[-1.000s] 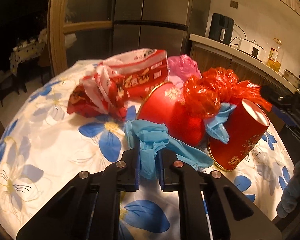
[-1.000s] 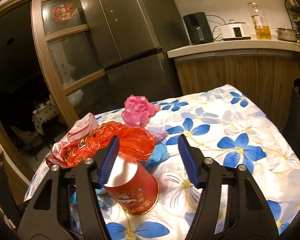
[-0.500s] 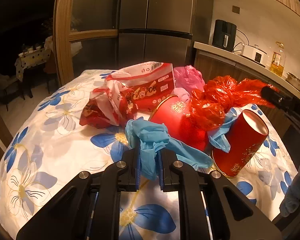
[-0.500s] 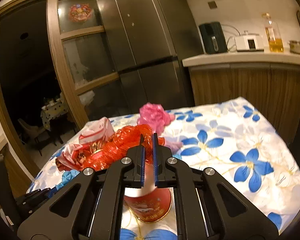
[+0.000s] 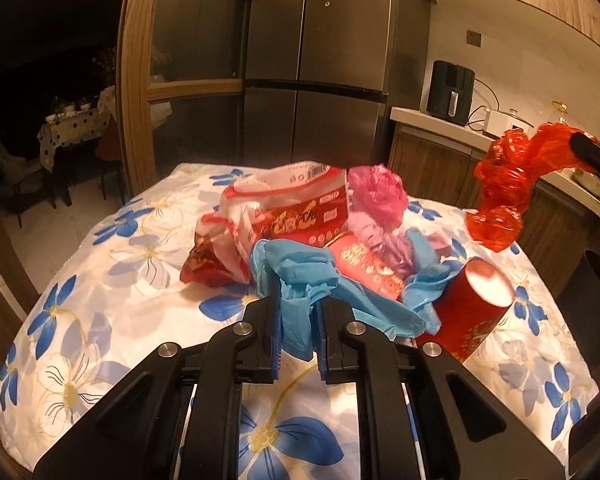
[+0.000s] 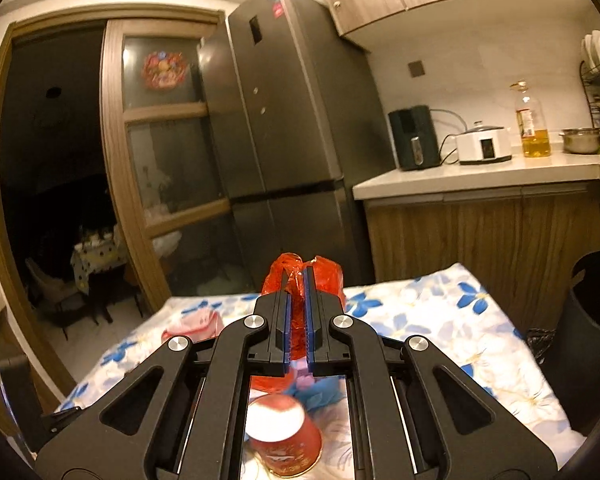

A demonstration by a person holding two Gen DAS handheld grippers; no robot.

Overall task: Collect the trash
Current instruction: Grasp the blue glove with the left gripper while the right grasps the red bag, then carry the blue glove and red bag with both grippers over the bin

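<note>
Red plastic bag in right tongs

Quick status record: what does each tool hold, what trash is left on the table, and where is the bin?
left tool: shut on blue glove
right tool: shut on red plastic bag, lifted clear of the table
left on table: red paper cup, snack wrapper, pink bag
bin: black, beside the table, on the right in the right wrist view
</note>
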